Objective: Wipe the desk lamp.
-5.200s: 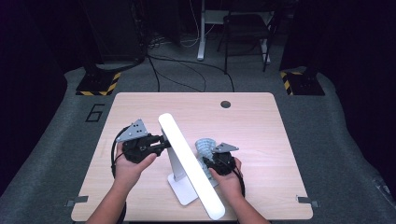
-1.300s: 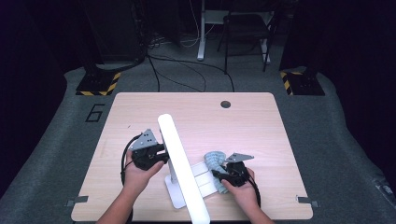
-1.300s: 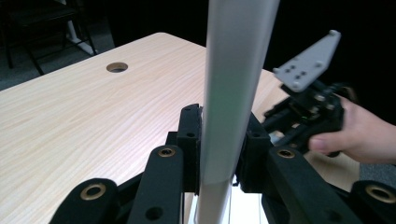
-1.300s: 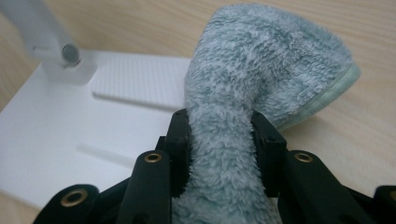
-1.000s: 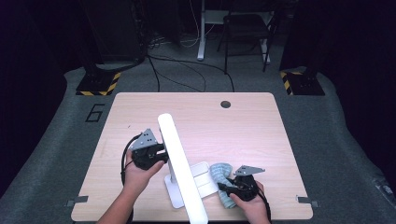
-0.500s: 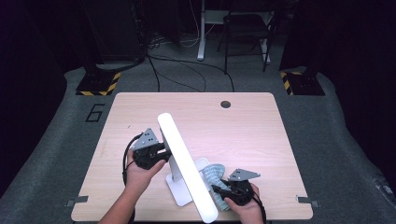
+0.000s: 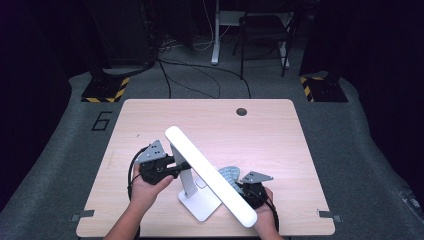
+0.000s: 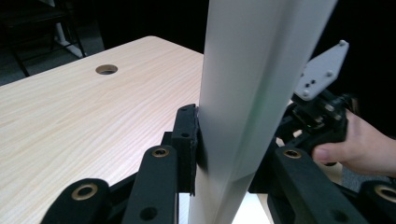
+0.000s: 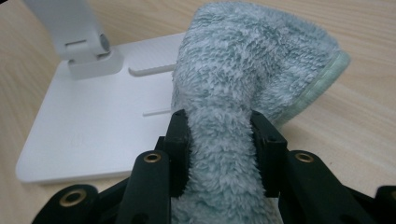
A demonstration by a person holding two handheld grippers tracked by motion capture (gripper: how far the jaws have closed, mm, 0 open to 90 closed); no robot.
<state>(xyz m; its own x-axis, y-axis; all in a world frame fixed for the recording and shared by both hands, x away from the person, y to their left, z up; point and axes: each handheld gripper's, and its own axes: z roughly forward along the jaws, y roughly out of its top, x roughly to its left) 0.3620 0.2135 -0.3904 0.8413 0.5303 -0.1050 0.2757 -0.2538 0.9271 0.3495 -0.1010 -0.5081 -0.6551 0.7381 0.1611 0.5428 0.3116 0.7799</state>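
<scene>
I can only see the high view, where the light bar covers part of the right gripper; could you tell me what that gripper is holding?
Observer: The right gripper is shut on a fluffy grey-green cloth, bunched between its pads.
Operator: Does the cloth touch the lamp?
Observer: It appears to rest on the edge of the white lamp base.
Operator: And the left gripper?
Observer: The left gripper has the lamp post between its jaws, one pad against it; the jaws have just been opening slightly.
</scene>
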